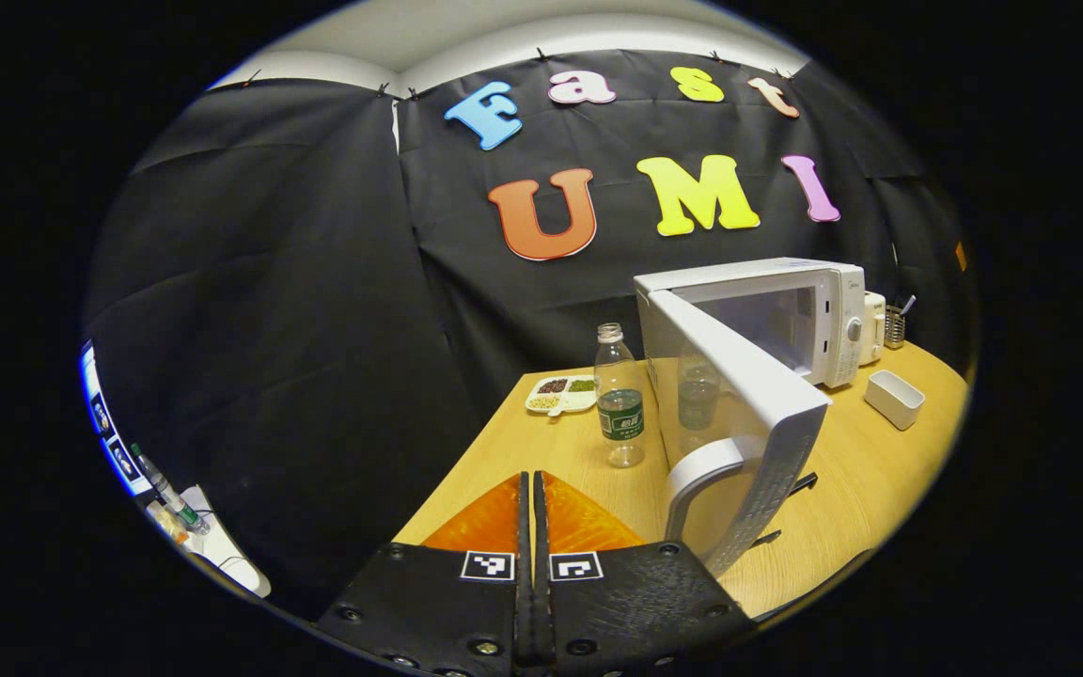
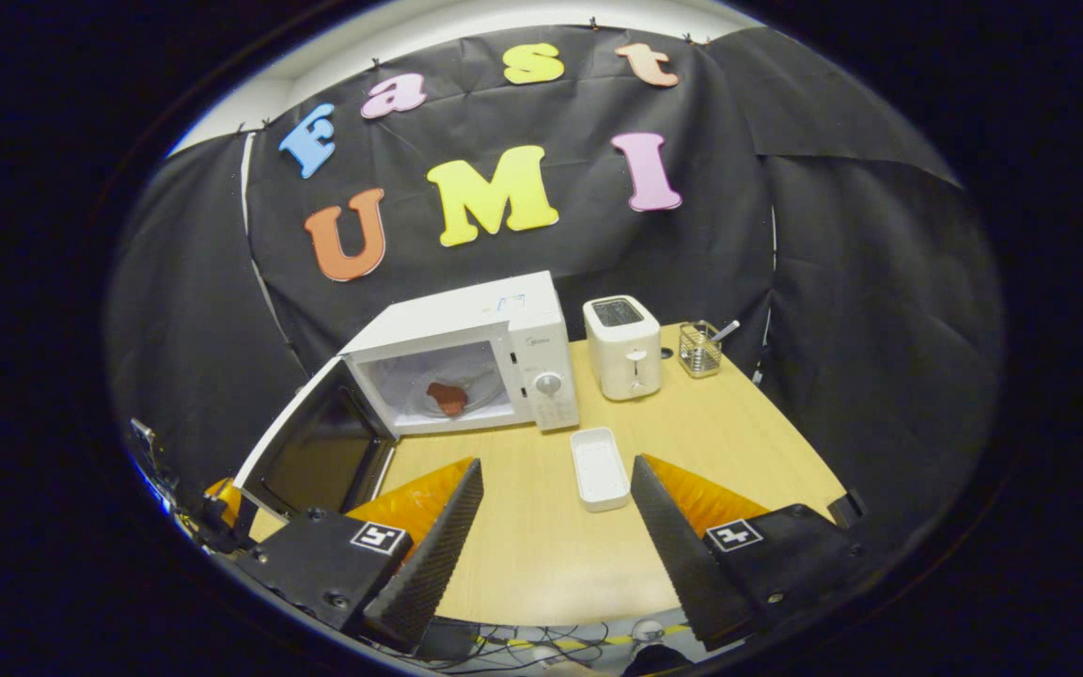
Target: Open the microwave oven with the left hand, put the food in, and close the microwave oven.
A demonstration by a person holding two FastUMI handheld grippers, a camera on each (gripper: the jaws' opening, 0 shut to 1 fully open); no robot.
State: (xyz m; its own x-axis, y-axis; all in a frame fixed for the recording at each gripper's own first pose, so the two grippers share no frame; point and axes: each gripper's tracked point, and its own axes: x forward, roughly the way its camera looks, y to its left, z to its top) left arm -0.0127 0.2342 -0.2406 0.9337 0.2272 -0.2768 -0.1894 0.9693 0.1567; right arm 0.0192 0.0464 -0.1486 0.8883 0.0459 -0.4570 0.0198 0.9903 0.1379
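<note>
Microwave [image 2: 466, 362] standing on wooden worktop [image 2: 541, 545], long axis along back wall, mouth facing forward; door [image 1: 739, 423] swung wide on left hinge, glossy white, curved handle outermost; reddish food [image 2: 447, 398] lying inside cavity; left gripper [image 1: 534, 508] near door edge, jaws pressed together, empty; right gripper [image 2: 556, 508] over bare worktop, jaws spread wide, empty, white rectangular tray [image 2: 599, 467] between them.
</note>
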